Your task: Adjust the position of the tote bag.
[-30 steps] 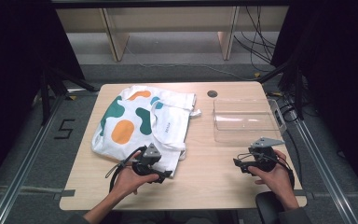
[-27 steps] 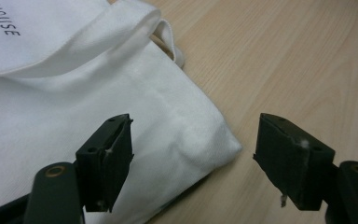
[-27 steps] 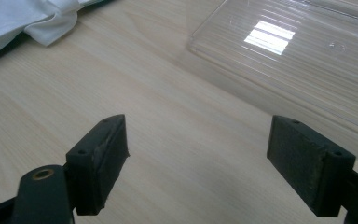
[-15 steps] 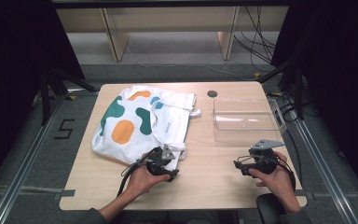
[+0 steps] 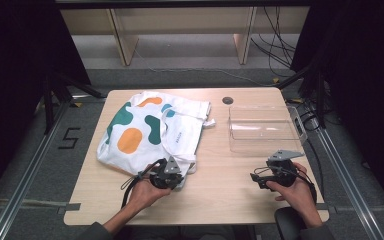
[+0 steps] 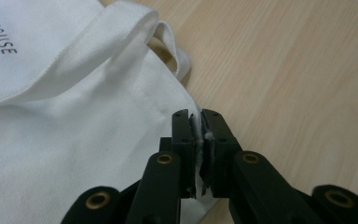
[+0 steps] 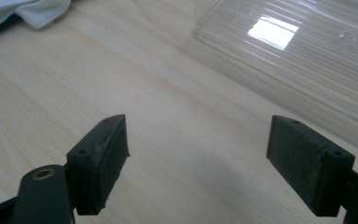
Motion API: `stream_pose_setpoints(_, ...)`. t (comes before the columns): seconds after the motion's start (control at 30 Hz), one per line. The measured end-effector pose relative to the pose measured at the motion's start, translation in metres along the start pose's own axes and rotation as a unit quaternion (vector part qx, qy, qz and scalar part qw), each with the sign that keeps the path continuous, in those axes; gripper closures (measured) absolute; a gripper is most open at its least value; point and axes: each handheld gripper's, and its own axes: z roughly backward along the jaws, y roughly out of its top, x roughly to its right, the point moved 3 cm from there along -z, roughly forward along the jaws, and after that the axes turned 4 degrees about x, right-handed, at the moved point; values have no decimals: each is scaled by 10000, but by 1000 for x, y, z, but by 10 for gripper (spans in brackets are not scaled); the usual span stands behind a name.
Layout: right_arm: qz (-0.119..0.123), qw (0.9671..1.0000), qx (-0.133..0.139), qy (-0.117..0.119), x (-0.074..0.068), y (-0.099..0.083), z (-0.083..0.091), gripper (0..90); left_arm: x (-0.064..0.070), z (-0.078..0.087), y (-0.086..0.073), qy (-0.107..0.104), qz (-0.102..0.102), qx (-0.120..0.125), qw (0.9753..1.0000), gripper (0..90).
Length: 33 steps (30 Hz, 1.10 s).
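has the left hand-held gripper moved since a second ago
Yes. The left hand-held gripper has slid rightward along the near edge of the tote bag, toward the clear tray, and is now shut on the bag's corner.

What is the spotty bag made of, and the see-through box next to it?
The bag looks like woven cotton canvas, matte white: the left gripper view shows a fine weave and soft folds where the left gripper pinches its edge. The box seems clear, glossy plastic: the table shows through, and it reflects light.
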Motion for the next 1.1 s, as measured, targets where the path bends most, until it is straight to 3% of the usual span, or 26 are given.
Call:
stream_pose_setpoints(0.07, -1, 10000, 20, 7, -1, -1, 0, 213, -3, 9, -7, 4, -39, -106, 9999, 841)
stream_pose_setpoints(0.1, 135, 9999, 64, -5, 1, -1, -1, 213, -4, 15, -14, 20, 10, -127, 9999, 841)
stream_pose_setpoints(0.17, 109, 9999, -39, 51, 0, -2, -2, 235, -9, 32, -32, 122, 36, -221, 9997, 843)
stream_pose_setpoints(0.23, 49, 10000, -43, 57, -2, -2, -2, 238, -14, 47, -45, 38, 145, -399, 9991, 844)
stream_pose_setpoints(0.27, 164, 9999, 15, 54, -1, -2, -3, 239, -17, 54, -51, 90, 187, -394, 9990, 844)
stream_pose_setpoints(0.37, 172, 9998, -23, 106, -3, -1, -4, 252, -24, 66, -63, 149, 239, -461, 9985, 845)
stream_pose_setpoints(0.4, 132, 9998, -73, 132, -5, 0, -3, 267, -30, 78, -77, 259, 467, -415, 9977, 845)
stream_pose_setpoints(0.43, 267, 9995, -13, 144, -6, 0, -4, 280, -32, 81, -81, 421, 556, -300, 9971, 846)
stream_pose_setpoints(0.6, 415, 9988, 59, 250, -13, 3, -11, 292, -48, 102, -101, 714, 772, -388, 9937, 845)
stream_pose_setpoints(0.63, 470, 9984, -35, 301, -14, 5, -11, 299, -58, 111, -112, 865, 934, -472, 9907, 845)
stream_pose_setpoints(0.67, 470, 9984, 21, 325, -15, 6, -14, 305, -58, 111, -112, 865, 934, -472, 9907, 844)
stream_pose_setpoints(0.7, 470, 9984, 21, 325, -15, 6, -14, 305, -63, 116, -114, 1025, 999, -454, 9887, 844)
stream_pose_setpoints(0.73, 463, 9982, 59, 381, -17, 9, -18, 311, -67, 122, -116, 1029, 892, -593, 9889, 843)
stream_pose_setpoints(0.77, 528, 9976, 28, 440, -18, 15, -24, 330, -71, 124, -120, 1108, 982, -598, 9872, 840)
stream_pose_setpoints(0.8, 528, 9976, 28, 440, -18, 15, -24, 330, -71, 124, -120, 1108, 982, -598, 9872, 838)
stream_pose_setpoints(0.83, 557, 9974, 139, 433, -19, 18, -28, 334, -74, 125, -124, 1143, 1046, -644, 9858, 838)
stream_pose_setpoints(0.9, 689, 9960, 164, 548, -26, 34, -42, 362, -79, 127, -127, 1256, 1149, -691, 9830, 835)
stream_pose_setpoints(0.97, 749, 9952, 261, 568, -28, 40, -49, 373, -80, 126, -129, 1343, 1145, -677, 9820, 834)
stream_pose_setpoints(1.03, 925, 9938, 119, 600, -37, 56, -64, 411, -81, 127, -130, 1272, 1145, -786, 9821, 832)
stream_pose_setpoints(1.07, 925, 9938, 119, 600, -37, 56, -64, 411, -82, 129, -129, 1366, 1132, -742, 9813, 832)
stream_pose_setpoints(1.1, 964, 9930, 212, 647, -42, 63, -73, 435, -82, 129, -129, 1363, 1160, -742, 9810, 831)
